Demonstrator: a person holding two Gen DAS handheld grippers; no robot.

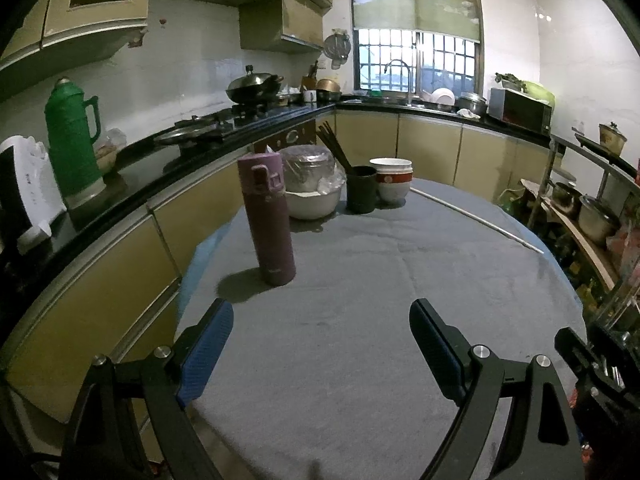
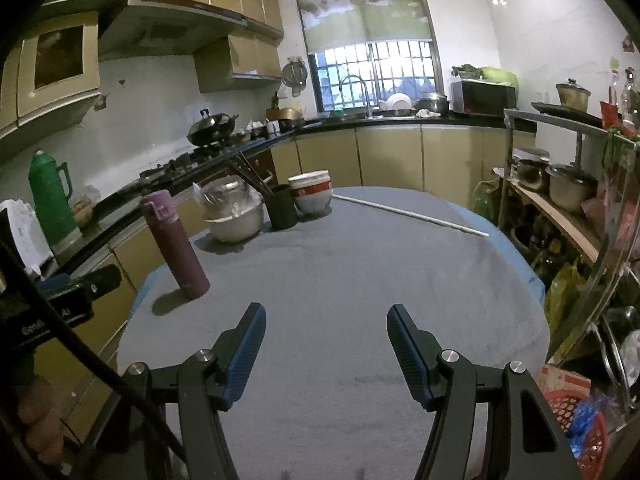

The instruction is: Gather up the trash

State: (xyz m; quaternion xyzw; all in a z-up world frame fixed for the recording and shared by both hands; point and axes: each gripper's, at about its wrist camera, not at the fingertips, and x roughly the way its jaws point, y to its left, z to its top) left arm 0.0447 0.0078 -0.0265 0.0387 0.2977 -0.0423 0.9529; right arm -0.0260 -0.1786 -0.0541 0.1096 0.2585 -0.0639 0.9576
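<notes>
Left gripper (image 1: 320,320): hovering over the grey cloth with its blue ribbed pads (image 1: 206,354) spread wide apart, gripping nothing.
Green thermos (image 1: 72,148): standing upright on the glossy black counter (image 1: 132,184) at far left, ribbed plastic body with a handle.
Purple flask (image 1: 268,218): rising as a tall matte cylinder on the table (image 1: 360,280), left of the open path ahead of both grippers.
Covered bowl (image 1: 312,188): sitting just behind the flask, white, wrapped in crinkled clear plastic.
Dark cup (image 1: 361,190): holding long chopsticks, tilted leftward, just beside the stacked white bowls (image 1: 392,180).
White rod (image 1: 476,216): lying thin and straight across the cloth's far right.
Right gripper (image 2: 326,324): hanging with pads parted, clamping nothing.
Red basket (image 2: 580,428): sitting low at lower right beside the table, perforated plastic holding blue crumpled material.
Trash: I cannot tell which item it is.
</notes>
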